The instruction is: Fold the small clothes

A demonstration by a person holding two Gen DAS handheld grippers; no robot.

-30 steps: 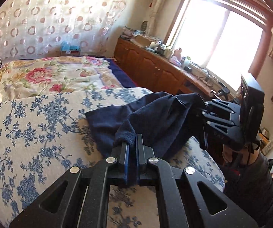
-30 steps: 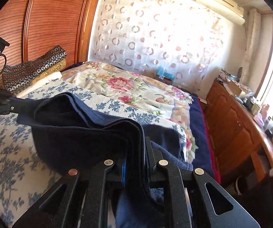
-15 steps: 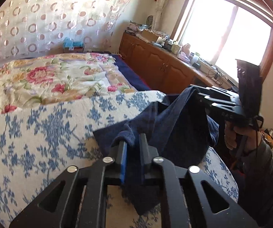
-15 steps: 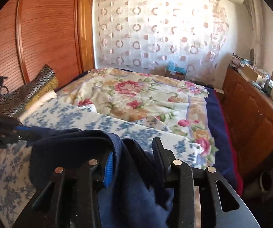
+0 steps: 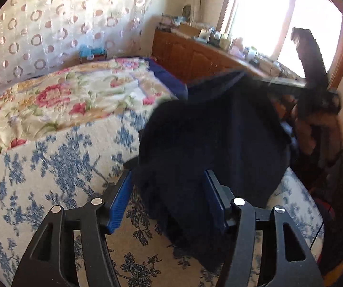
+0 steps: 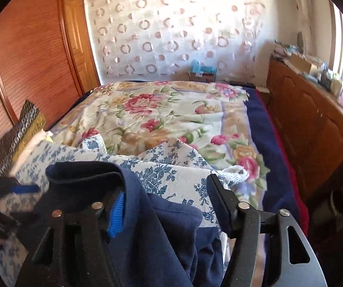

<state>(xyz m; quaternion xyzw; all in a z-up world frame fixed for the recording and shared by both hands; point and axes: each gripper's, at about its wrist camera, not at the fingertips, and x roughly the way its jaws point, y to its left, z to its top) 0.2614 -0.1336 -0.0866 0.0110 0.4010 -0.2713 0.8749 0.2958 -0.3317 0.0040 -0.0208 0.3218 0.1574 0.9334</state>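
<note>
A dark navy garment hangs bunched over the blue-flowered bed cover. In the left wrist view it droops between the blue pads of my left gripper, whose jaws are opening and stand clear of the cloth. My right gripper shows blurred at the upper right, at the garment's top edge, with a hand behind it. In the right wrist view the garment lies draped over the left finger of my right gripper. Its jaws are opening and the right finger is off the cloth. My left gripper is a blur at far left.
A pink-flowered quilt covers the far half of the bed. A wooden cabinet with clutter on top runs along the right under the window. A wooden wardrobe and a dotted pillow are at the left.
Both grippers were shut on the navy garment and have now spread their jaws, so the cloth sags loose. The two grippers have also moved closer together, bunching the garment.
</note>
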